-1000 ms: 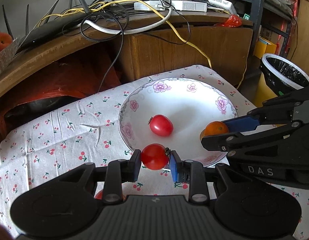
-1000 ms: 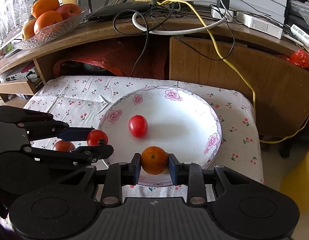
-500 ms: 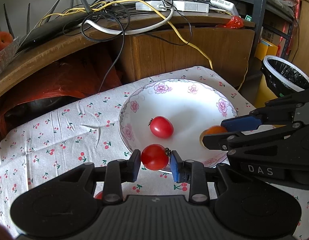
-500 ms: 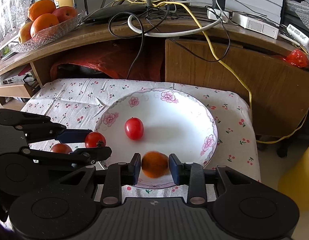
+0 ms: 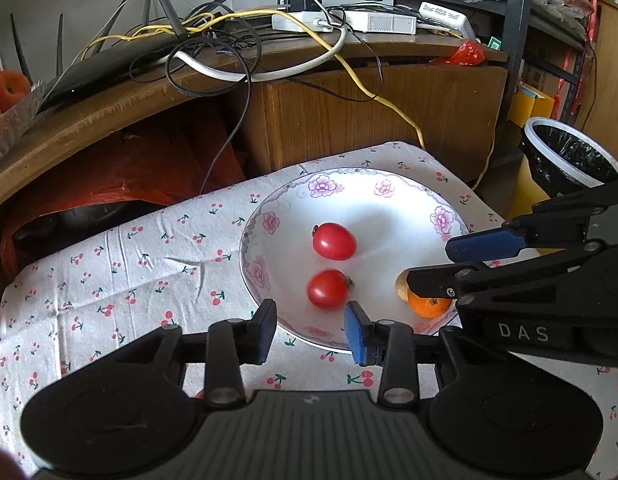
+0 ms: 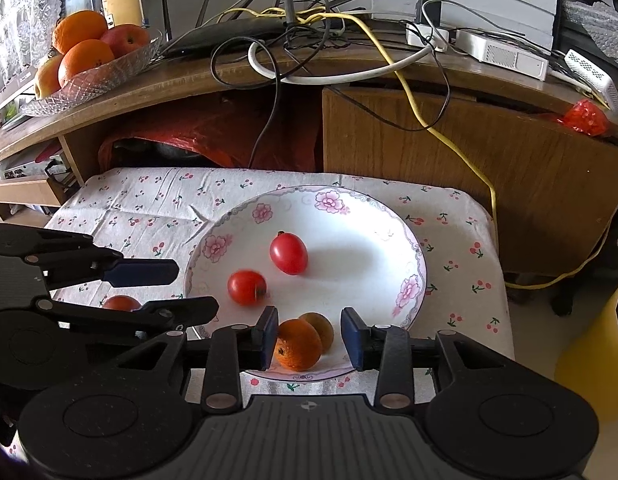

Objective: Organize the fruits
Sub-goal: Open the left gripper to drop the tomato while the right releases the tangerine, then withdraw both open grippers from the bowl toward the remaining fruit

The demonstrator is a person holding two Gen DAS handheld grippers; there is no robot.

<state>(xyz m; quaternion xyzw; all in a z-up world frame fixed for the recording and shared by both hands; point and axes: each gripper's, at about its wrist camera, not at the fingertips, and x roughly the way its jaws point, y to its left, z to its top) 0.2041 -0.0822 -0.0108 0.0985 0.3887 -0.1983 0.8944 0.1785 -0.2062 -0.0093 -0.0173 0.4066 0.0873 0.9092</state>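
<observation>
Two hand-held grippers are hovering at the near rim of a flowered plate (image 6: 389,216) on a table covered with a cherry-print cloth (image 6: 149,200). The left hand-held gripper (image 5: 311,326) is standing with its jaws spread and holding nothing; a blurred tomato (image 5: 328,289) is lying in the plate just beyond its tips. The right hand-held gripper (image 6: 309,338) is likewise gaping wide, with an orange (image 6: 297,344) sitting between its jaws on the plate, seemingly touching only the left pad, beside a smaller brownish fruit (image 6: 319,328). A second tomato (image 6: 289,255) is resting nearer the plate's middle, and a third (image 6: 121,303) is lying on the cloth, off the plate, partly hidden behind the left gripper. The blur suggests the near tomato may be rolling, so it could knock the other fruit or ride over the shallow rim. Pulling the right gripper back carelessly could drag the orange off the near edge, since one pad is sitting so close against it.
</observation>
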